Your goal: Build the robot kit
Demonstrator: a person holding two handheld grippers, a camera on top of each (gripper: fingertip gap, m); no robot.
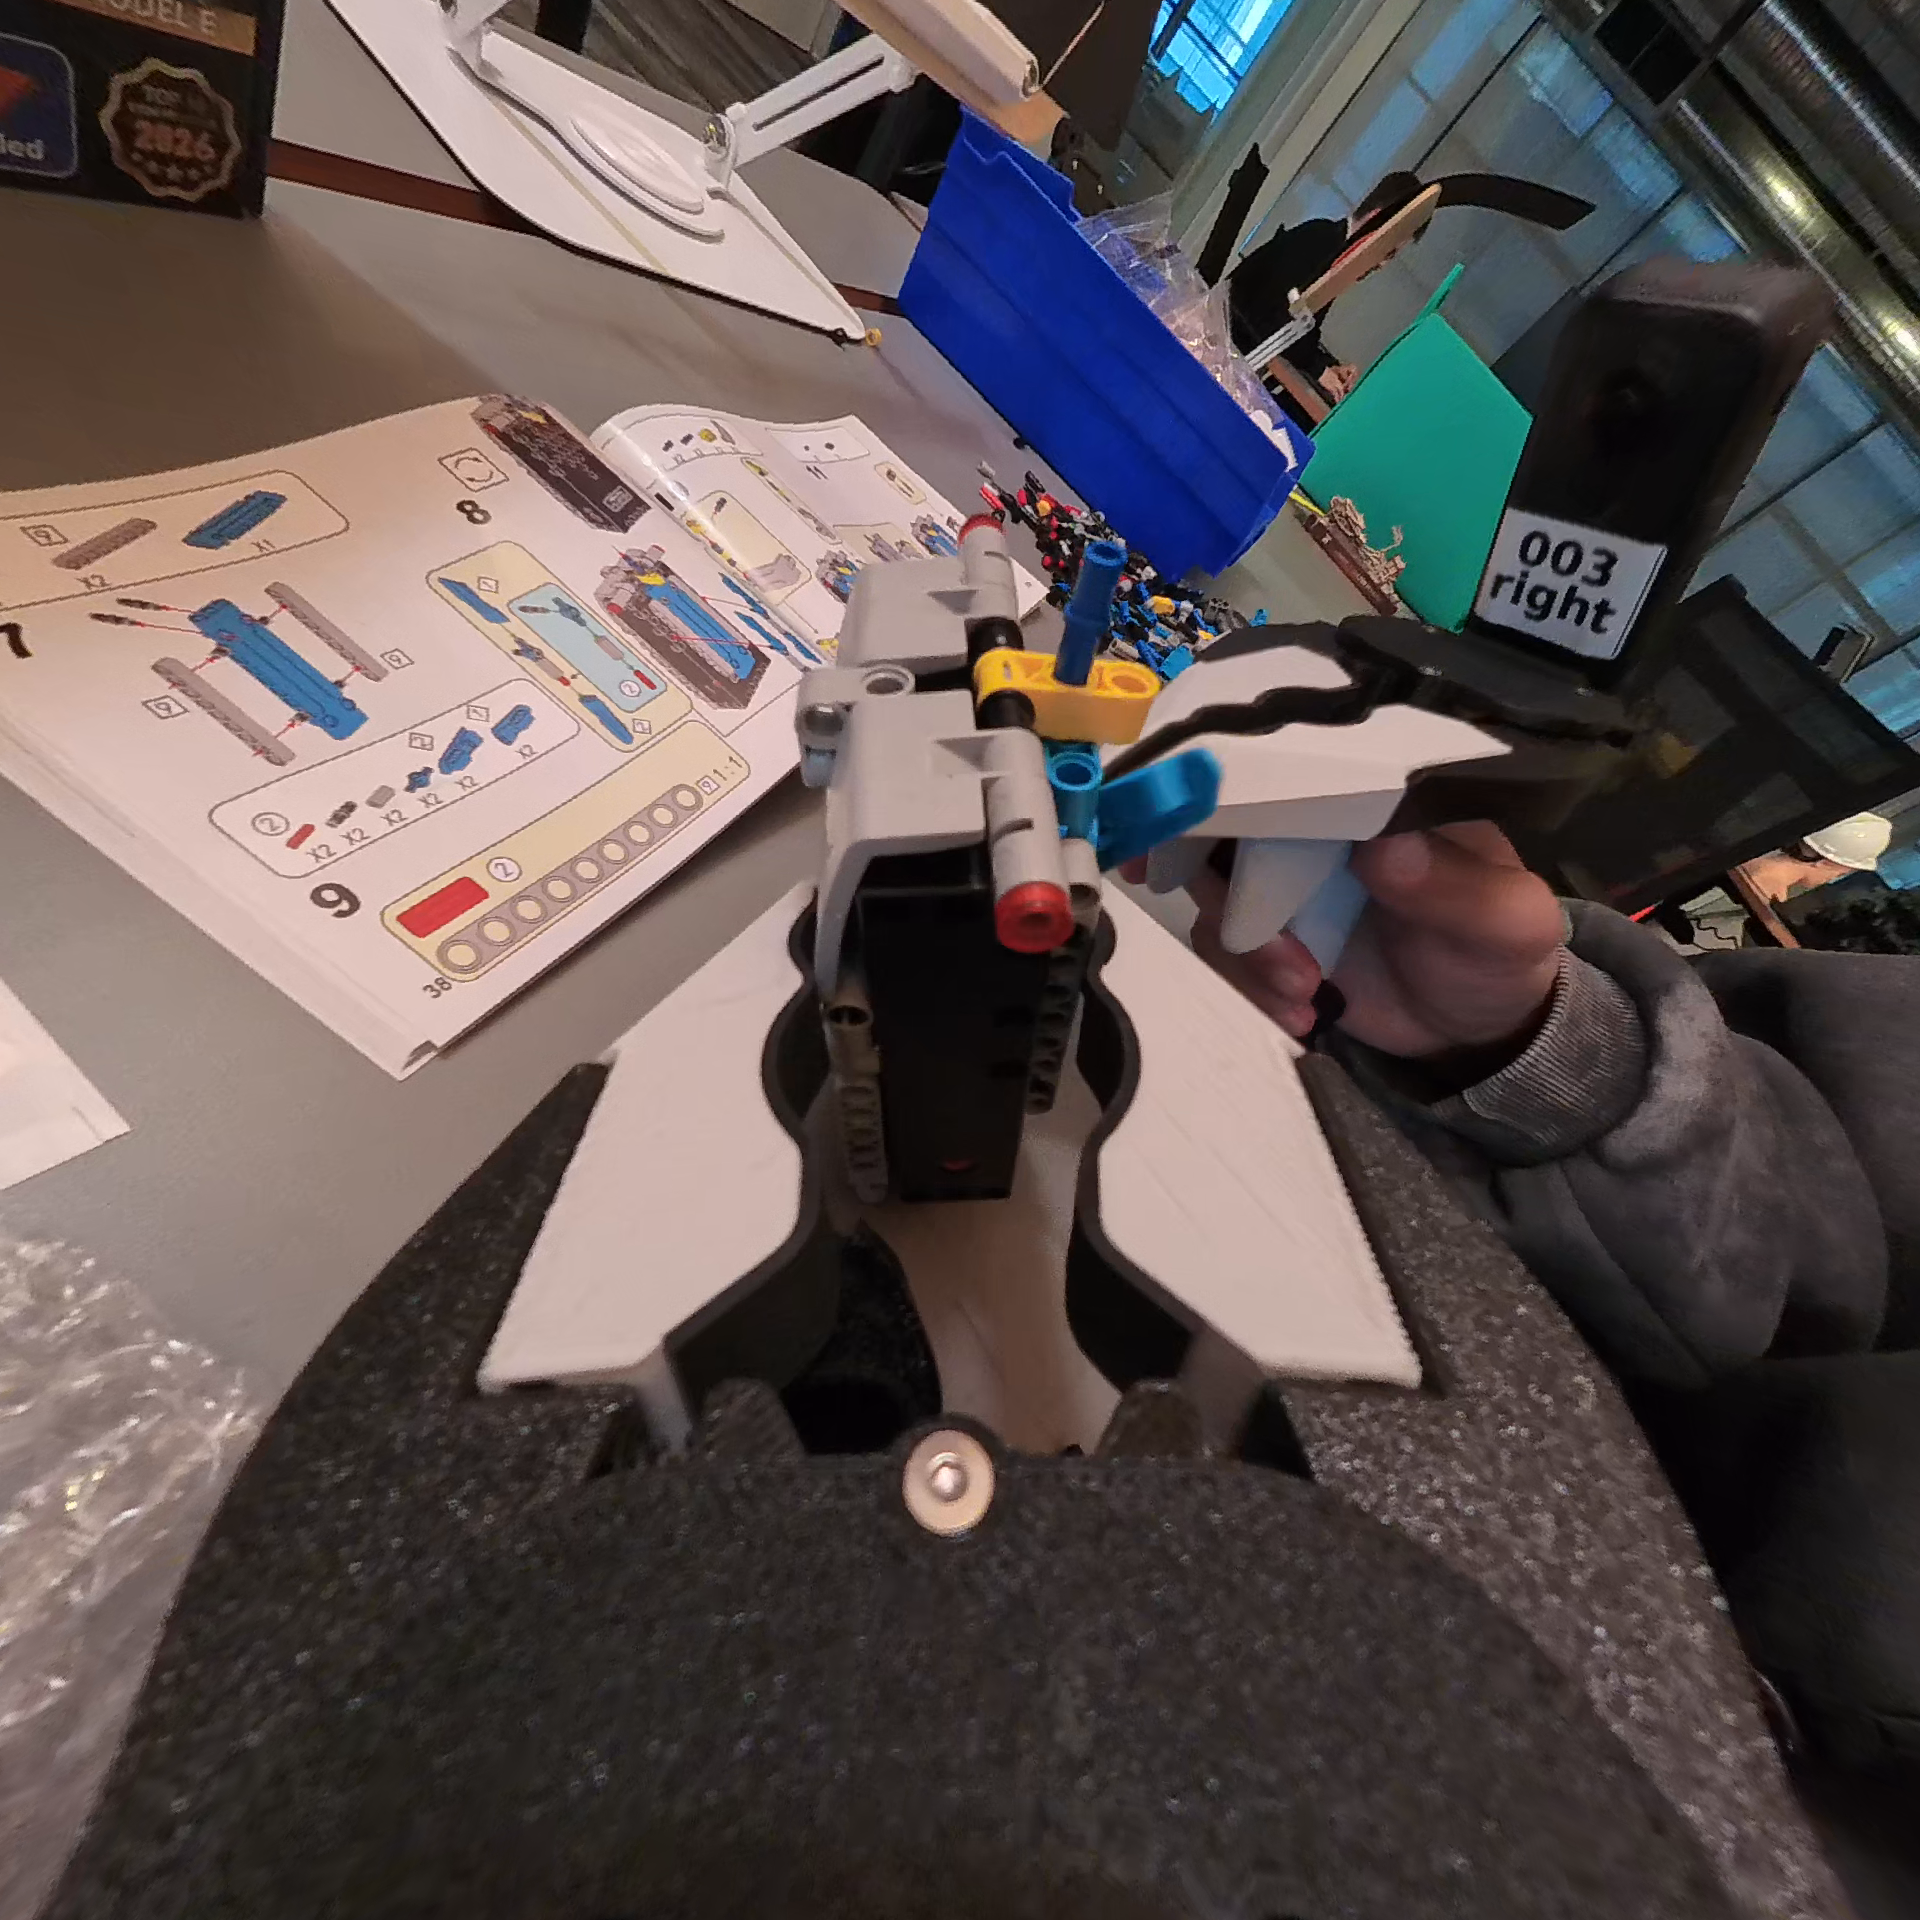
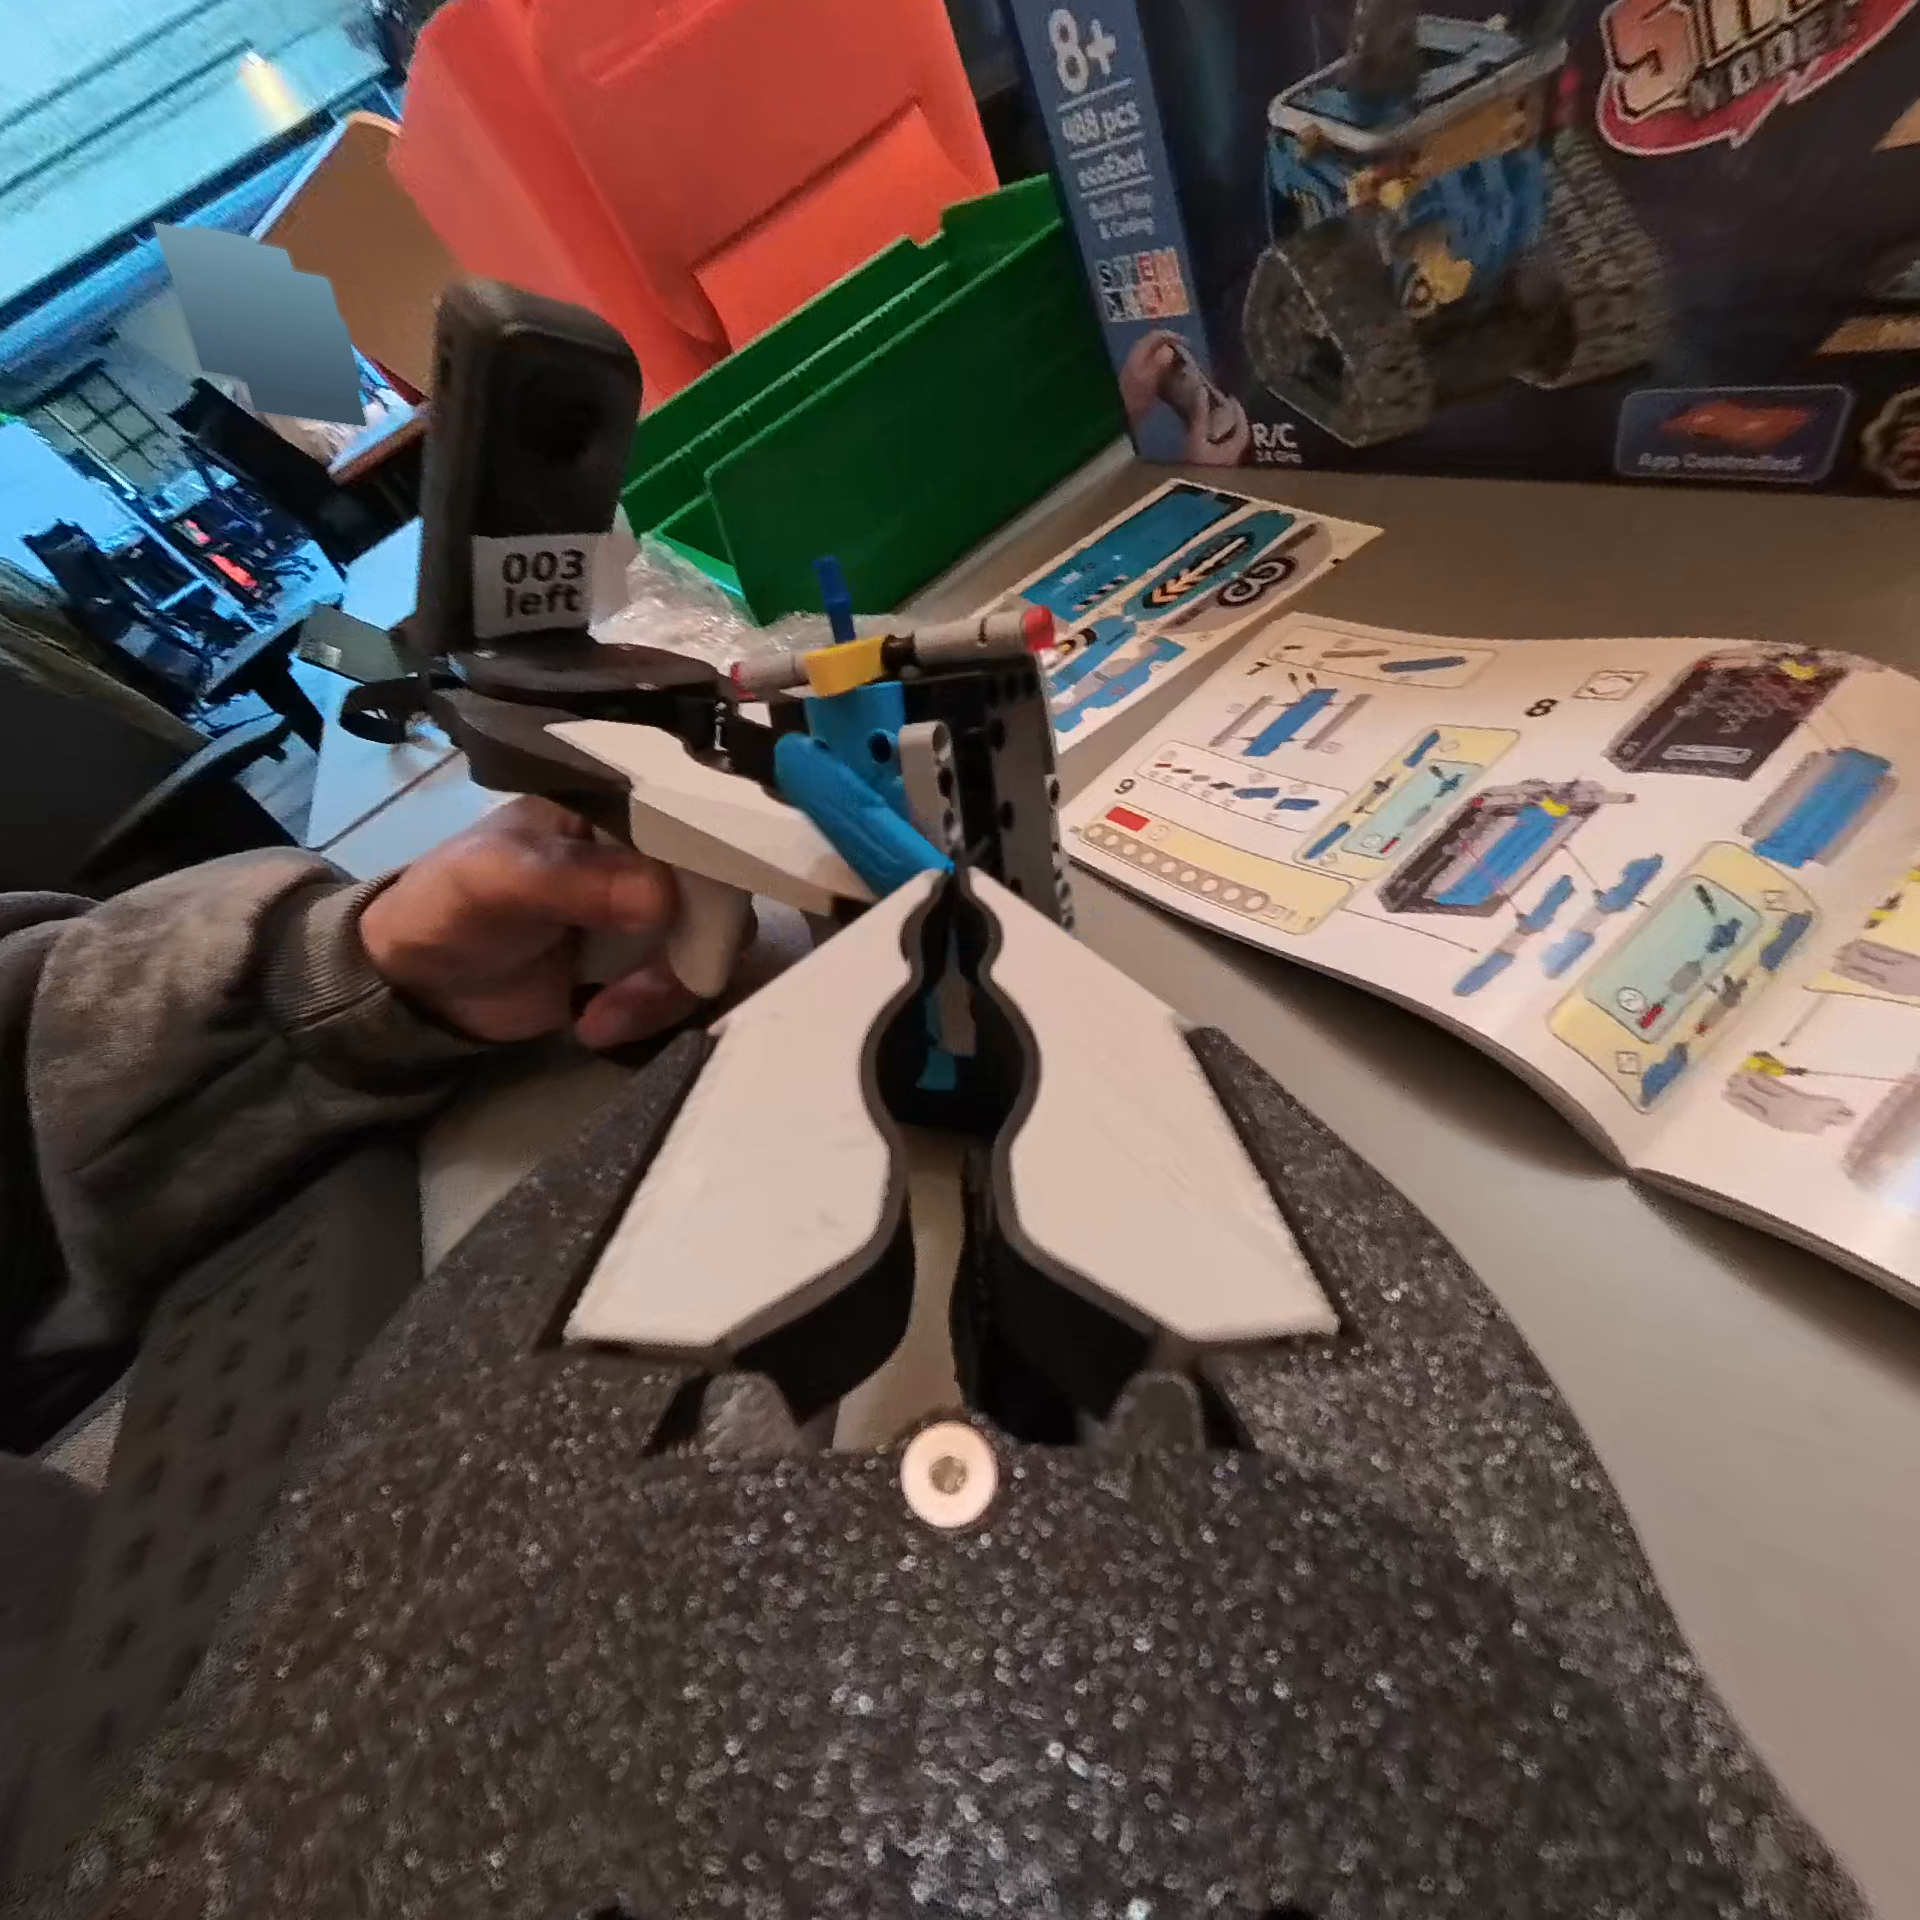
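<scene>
My left gripper (image 1: 951, 997) is shut on a black and grey brick assembly (image 1: 914, 769) and holds it upright above the table; both white fingers (image 1: 707, 1101) press its black body. The assembly carries a yellow beam (image 1: 1081, 686), a blue axle (image 1: 1091, 603) and a red-tipped rod (image 1: 1034, 914). My right gripper (image 2: 951, 883) comes in from the side, and its tips are shut on the end of a blue curved piece (image 2: 852, 810) on the assembly (image 2: 997, 748). In the left wrist view this blue piece (image 1: 1153, 800) sticks out from between the right gripper's fingers (image 1: 1330, 779).
An open instruction booklet (image 1: 416, 675) lies on the grey table (image 1: 312, 312), and it also shows in the right wrist view (image 2: 1558, 831). There is a blue bin (image 1: 1081, 353), a pile of small parts (image 1: 1122, 582), a green bin (image 2: 883, 436), a toy box (image 2: 1507, 260) and a sticker sheet (image 2: 1174, 582). The tips of both grippers are at nearly the same place.
</scene>
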